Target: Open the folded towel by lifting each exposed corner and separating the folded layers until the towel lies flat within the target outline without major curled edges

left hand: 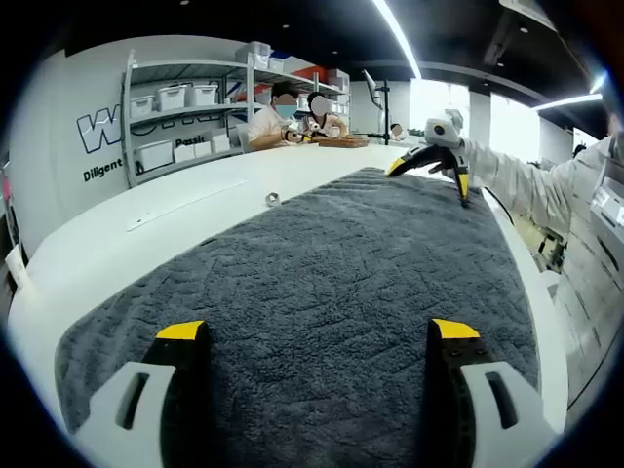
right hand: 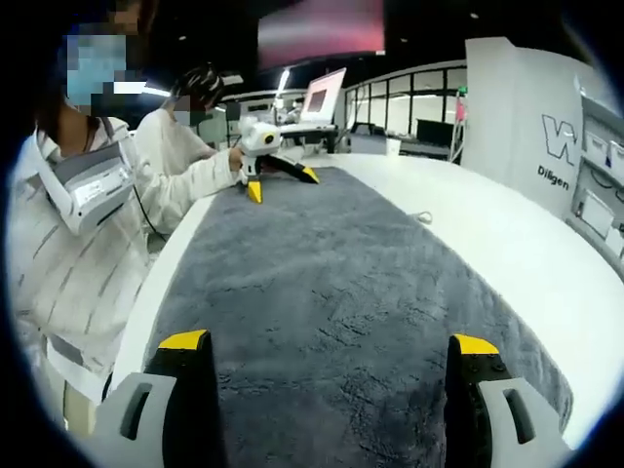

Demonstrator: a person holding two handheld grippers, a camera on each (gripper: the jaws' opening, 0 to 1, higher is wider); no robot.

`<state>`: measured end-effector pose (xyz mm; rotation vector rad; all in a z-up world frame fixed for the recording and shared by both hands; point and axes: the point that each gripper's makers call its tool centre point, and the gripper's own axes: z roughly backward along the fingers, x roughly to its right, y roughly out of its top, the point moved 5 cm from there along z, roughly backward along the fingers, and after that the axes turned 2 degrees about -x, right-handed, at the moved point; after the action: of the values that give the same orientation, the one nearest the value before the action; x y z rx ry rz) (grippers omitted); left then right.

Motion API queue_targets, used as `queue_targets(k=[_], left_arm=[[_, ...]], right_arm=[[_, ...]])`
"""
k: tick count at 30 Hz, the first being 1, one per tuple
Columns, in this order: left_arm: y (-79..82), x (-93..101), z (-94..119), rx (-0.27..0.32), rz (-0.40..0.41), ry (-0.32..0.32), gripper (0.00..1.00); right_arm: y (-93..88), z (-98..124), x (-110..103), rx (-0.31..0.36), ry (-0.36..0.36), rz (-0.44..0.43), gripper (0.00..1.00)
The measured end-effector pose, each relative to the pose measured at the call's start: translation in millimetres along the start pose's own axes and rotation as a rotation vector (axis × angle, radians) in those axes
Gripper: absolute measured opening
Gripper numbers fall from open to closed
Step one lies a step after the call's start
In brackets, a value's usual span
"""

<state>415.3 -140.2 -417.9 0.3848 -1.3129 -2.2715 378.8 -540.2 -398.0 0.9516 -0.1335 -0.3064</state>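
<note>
Low in the left gripper view the left gripper (left hand: 319, 336) hangs just over the grey towel (left hand: 322, 273), jaws spread wide with nothing between them. The towel runs from the bottom of the frame up toward the centre, spread along the white table (left hand: 146, 219), and looks open rather than folded. In the right gripper view the right gripper (right hand: 329, 348) is likewise wide apart and empty over the towel's opposite end. At upper right of the left gripper view the right gripper's yellow tips sit at the far edge. Apparently the final smoothing step: next comes checking edges for curls and tugging corners flat. No outline is discernible.
</note>
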Motion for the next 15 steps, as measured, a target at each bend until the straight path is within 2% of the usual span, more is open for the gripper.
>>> queue_targets(k=[2,4,8,10,12,15], left_arm=[[0.0,-0.5,0.1,0.0,0.0,-0.001,0.91],[0.0,-0.5,0.1,0.0,0.0,-0.001,0.91],[-0.1,-0.7,0.2,0.001,0.0,-0.002,0.9],[-0.2,-1.0,0.4,0.002,0.001,-0.003,0.9],[-0.5,-2.2,0.8,0.003,0.002,-0.002,0.9],[-0.7,-2.4,1.1,0.003,0.003,0.0,0.9]], right_arm=[[-5.6,2.0,-1.2,-0.012,0.022,-0.035,0.99],[-8.4,1.9,0.6,-0.011,0.015,-0.037,0.99],[-22.1,2.5,5.5,-0.08,-0.006,-0.024,0.99],[-25.6,1.8,4.8,-0.085,-0.003,-0.028,0.99],[-23.4,4.0,5.4,-0.039,-0.003,-0.06,0.99],[-28.9,5.7,6.9,-0.076,-0.027,-0.008,0.99]])
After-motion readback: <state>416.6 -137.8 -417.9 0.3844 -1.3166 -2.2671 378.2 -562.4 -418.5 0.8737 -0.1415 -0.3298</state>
